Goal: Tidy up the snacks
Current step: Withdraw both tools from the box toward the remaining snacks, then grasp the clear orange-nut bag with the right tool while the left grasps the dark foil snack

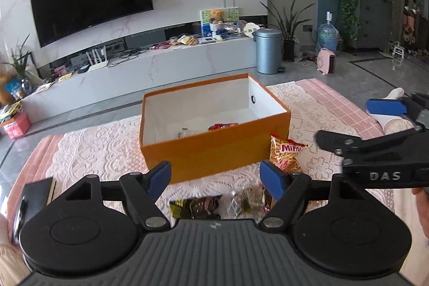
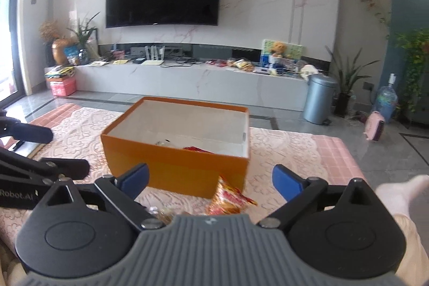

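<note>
Ahead of both wide-spread jaws, the orange cardboard box (image 1: 214, 152) blocks the way, its top open. A red-yellow crinkly snack bag (image 2: 228, 199) leans against its near wall, between the right jaws.

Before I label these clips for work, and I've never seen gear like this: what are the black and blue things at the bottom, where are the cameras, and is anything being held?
There is no robot. A person holds one set of hand-held tongs in each hand, and each has a wide-angle camera looking forward along its two blue-tipped fingers. One picture comes from the left tongs, the other from the right tongs. Both stand open with nothing between the fingers, so nothing is held. Each view also catches the other tongs at its edge.

Ahead, on a lace cloth, sits an open orange box with a red packet and a pale wrapper inside. Outside it, a red and yellow snack bag leans at the box's near corner, and a few small dark wrapped snacks lie just in front of the left tongs.
</note>
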A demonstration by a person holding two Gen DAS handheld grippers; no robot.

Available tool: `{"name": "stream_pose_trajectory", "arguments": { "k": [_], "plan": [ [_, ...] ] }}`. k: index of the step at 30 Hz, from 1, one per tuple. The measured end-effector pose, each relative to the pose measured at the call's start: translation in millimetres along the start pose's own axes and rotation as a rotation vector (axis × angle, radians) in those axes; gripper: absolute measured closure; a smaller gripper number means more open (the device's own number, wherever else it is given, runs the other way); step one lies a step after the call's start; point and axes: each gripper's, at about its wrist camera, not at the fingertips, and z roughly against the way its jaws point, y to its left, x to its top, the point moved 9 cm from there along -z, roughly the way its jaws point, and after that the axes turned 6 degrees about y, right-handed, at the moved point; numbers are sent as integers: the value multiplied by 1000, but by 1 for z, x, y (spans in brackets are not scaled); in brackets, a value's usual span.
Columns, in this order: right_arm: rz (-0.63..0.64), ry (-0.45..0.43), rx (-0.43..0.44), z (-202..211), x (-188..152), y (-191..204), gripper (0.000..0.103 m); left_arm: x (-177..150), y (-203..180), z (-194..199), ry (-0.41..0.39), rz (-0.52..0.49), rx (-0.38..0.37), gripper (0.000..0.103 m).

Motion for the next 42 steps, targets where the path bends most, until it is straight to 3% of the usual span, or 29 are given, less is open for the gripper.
{"name": "stream_pose_trajectory", "arguments": {
  "k": [10, 18, 42],
  "plan": [
    [-47, 79, -37, -3, -61, -12, 8, -39, 2, -9, 66, 18, 43, 15],
    [-66, 167, -37, -29, -92, -8, 8, -56, -1, -27, 123, 4, 11, 15],
    [-38, 384, -10, -114, -143, 12, 8, -85, 2, -97, 283, 83, -73, 15]
  ]
}}
